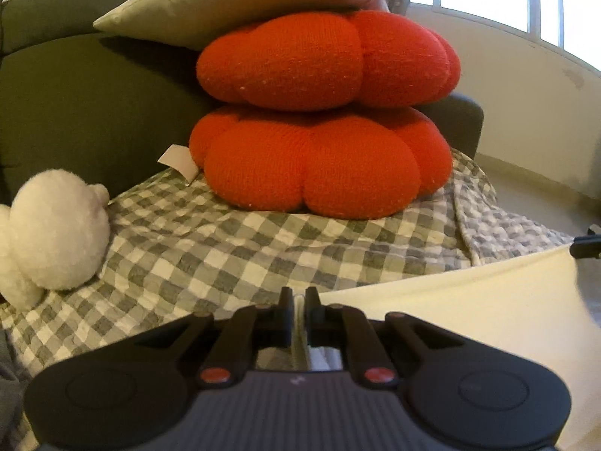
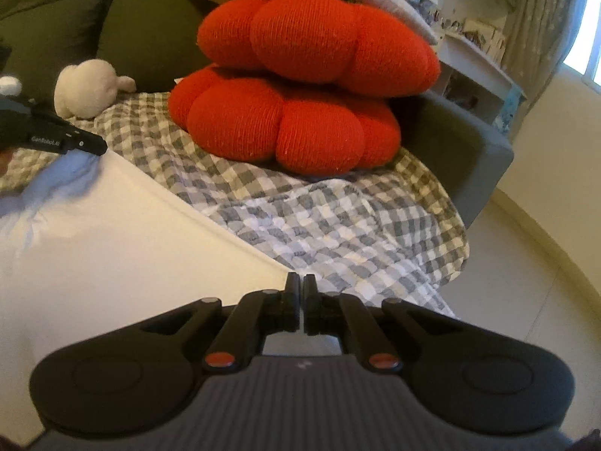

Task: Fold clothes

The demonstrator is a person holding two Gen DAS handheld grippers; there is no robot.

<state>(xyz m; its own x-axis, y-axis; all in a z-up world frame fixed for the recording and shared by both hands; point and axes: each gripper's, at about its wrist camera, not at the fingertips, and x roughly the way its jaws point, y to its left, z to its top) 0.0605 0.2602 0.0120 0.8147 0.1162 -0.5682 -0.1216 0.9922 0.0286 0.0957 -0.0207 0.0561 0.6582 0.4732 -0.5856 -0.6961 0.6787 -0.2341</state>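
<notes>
Left wrist view. The left gripper (image 1: 299, 297) is hovering low over a grey-and-white checked blanket (image 1: 233, 248) that is covering the seat of a dark green sofa (image 1: 75, 112). Its two fingers are standing nearly together, pinching a thin edge of the white garment (image 1: 469, 300) that is running up through the narrow slot between them. From there the cloth is stretching taut to the right, its upper edge rising toward the tip of the right gripper (image 1: 586, 246) at the frame's border. Ahead, two stacked red knitted cushions (image 1: 323, 120) are blocking the far end of the seat, with a pale green pillow (image 1: 225, 3) lying on top. A white plush toy (image 1: 52, 233) is sitting to the left, well apart from the fingers. Open blanket is lying between the fingers and the cushions.

Right wrist view. The right gripper (image 2: 301, 293) is showing its fingers pressed almost shut on the near corner of the white garment (image 2: 112, 233), which is spreading away to the left up to the left gripper (image 2: 86, 146). The blanket's right edge is draping over the sofa's end, beside bare floor (image 2: 533, 263). A white shelf unit (image 2: 473, 49) is standing beyond the armrest.
</notes>
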